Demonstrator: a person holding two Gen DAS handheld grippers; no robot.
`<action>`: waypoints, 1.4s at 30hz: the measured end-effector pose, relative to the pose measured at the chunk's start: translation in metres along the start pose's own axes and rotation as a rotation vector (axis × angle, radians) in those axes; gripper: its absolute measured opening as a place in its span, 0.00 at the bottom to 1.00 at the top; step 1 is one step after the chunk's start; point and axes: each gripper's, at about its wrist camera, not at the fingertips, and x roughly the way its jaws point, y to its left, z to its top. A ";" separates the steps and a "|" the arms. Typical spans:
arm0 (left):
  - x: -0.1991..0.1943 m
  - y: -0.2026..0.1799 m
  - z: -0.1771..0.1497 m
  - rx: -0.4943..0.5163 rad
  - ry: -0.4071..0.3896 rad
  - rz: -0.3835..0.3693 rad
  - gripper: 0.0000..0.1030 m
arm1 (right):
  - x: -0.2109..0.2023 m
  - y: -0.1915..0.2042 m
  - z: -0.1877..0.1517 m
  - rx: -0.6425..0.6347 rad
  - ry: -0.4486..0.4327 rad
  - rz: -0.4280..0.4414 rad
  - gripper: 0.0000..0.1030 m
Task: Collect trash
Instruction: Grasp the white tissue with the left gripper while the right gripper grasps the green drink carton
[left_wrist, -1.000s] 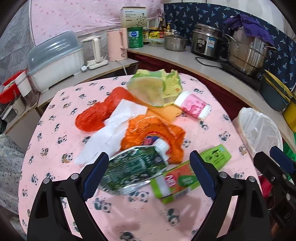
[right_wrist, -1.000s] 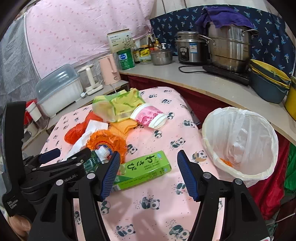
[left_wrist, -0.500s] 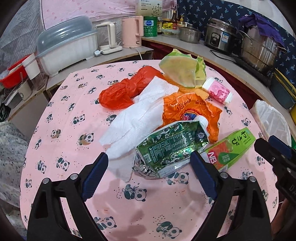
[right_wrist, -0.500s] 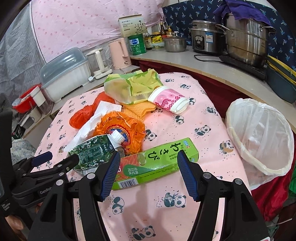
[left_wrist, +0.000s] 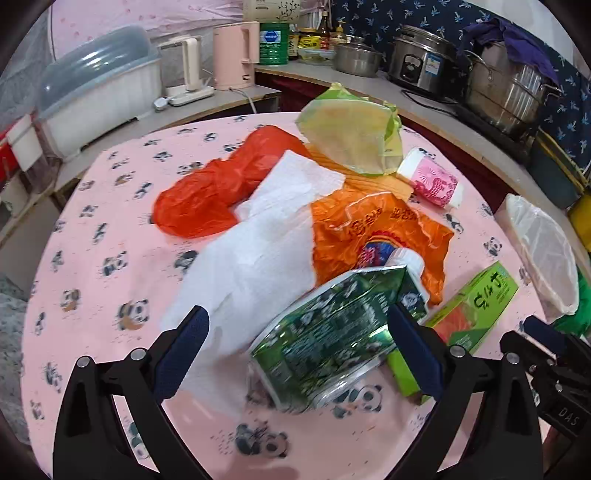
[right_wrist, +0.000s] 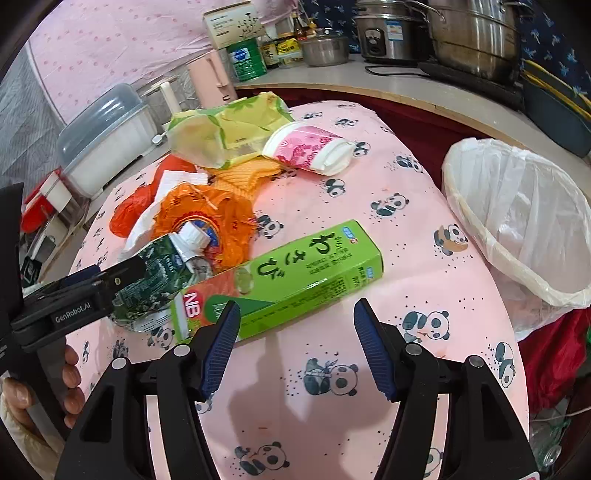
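A pile of trash lies on the pink panda tablecloth. My left gripper hangs low over it with its jaws opening wide. A crumpled green foil pouch sits between its fingers, and the pads do not press it. White paper towel, an orange bag and a red bag lie behind. My right gripper is open; the near edge of a green wasabi box lies just ahead of its fingertips. A bin with a white liner stands right of the table.
A pink paper cup and a yellow-green bag lie at the table's far side. The counter behind carries a kettle, pots and a rice cooker. A hand grips the left tool's handle.
Both grippers have come down closer to the table. The foil pouch now sits between the left fingers, which stand slightly wider. The green box has come nearer to the right fingertips.
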 end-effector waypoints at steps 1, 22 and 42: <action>0.004 -0.001 0.001 -0.002 0.006 -0.009 0.90 | 0.001 -0.003 0.001 0.009 0.002 0.003 0.60; 0.002 -0.048 -0.050 -0.022 0.131 -0.168 0.69 | 0.028 -0.023 0.025 0.085 0.031 0.051 0.60; -0.025 -0.007 -0.056 -0.124 0.117 -0.074 0.67 | 0.002 0.005 -0.010 -0.008 0.044 0.001 0.60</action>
